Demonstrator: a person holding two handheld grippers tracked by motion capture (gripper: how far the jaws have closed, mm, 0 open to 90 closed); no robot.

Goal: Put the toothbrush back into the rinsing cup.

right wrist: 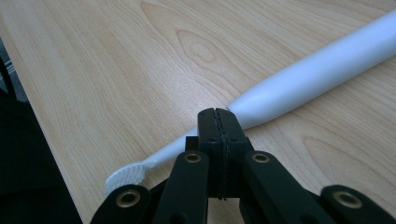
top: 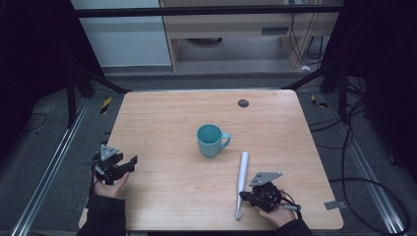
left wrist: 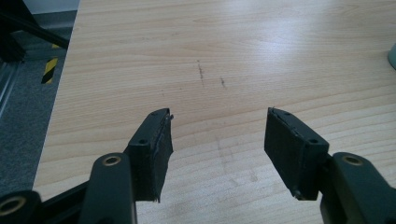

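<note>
Toothbrush, white plastic, electric type with a thick rounded handle and a thin neck [top: 241, 183], lies flat on the light wooden tabletop [top: 172, 128] toward the near right corner, bristle head pointing at the near edge and handle end pointing at the mug. In the right gripper view the same toothbrush [right wrist: 308, 77] runs diagonally, its bristle head low at the left beside the table edge.

Right gripper [top: 246, 195], held in the person's right hand, sits just beside the neck of the toothbrush. In its own view the right gripper [right wrist: 218, 122] shows both black jaws pressed flat together, pads meeting with no gap. The neck passes behind the jaw tips; nothing is seen caught between the pads, and whether the tips touch the neck cannot be told.

Left gripper [top: 129, 163], held in the person's left hand at the near left edge of the tabletop, is well apart from the other items. In its own view the left gripper [left wrist: 218, 140] stands wide open over bare wood, with nothing between the pads.

Count: one toothbrush; one teal ceramic mug with a handle [top: 211, 140], upright near the centre; two grippers; one small dark round disc [top: 243, 103] near the far edge.
</note>
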